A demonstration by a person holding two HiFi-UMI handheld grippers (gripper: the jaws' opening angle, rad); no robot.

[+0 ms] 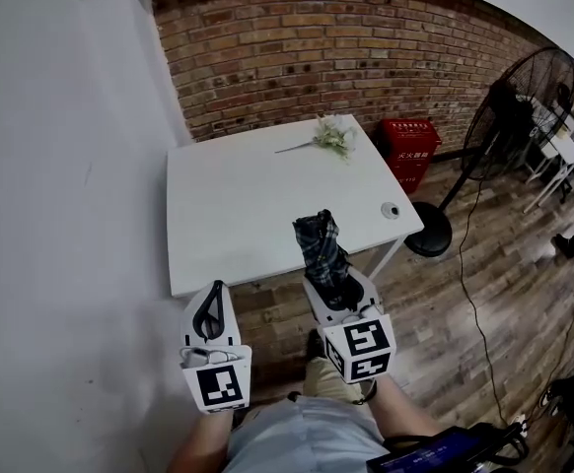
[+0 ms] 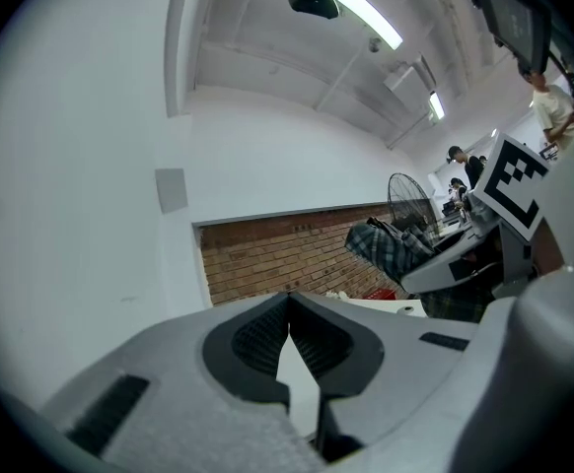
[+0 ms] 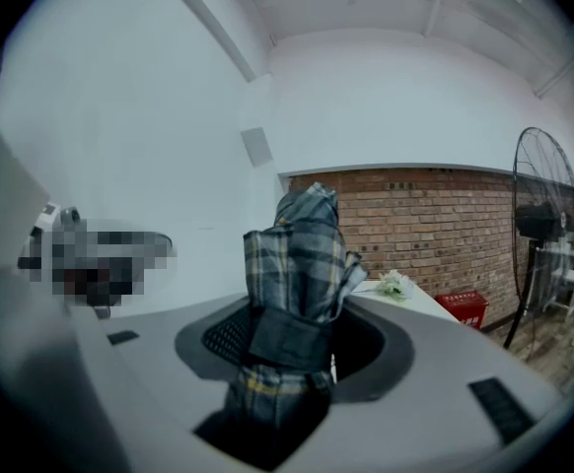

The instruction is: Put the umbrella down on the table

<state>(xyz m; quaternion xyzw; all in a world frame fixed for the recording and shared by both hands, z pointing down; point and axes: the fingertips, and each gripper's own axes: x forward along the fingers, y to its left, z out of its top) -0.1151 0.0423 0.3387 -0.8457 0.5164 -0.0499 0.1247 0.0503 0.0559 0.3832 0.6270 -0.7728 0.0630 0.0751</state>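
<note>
Only the head view shows the whole white table (image 1: 238, 215). It stands against the brick wall (image 1: 307, 37), with one bunch of pale flowers (image 1: 334, 136) at its far edge and one small round cap (image 1: 391, 208) near its right corner.

The right gripper view shows what the head view does not: the folded plaid umbrella (image 3: 300, 264) has a dark strap (image 3: 289, 335) wrapped round it. It stands upright between the jaws of the right gripper (image 3: 302, 348), which grip its lower part. In the head view the umbrella (image 1: 322, 246) is in the air over the near right edge of the table, not resting on it, and its tip points to the far side.

The left gripper view shows the left gripper (image 2: 289, 302) with its jaw tips pressed together and nothing between them. It also shows ceiling lights (image 2: 376, 18) and people at the far right.

There are two grippers, one umbrella and one table. To the right of the table, one red crate (image 1: 410, 151) and one standing fan (image 1: 519, 106) stand on the wood floor, with a cable (image 1: 469, 294) trailing from the fan. Nothing lies on the near part of the table.
</note>
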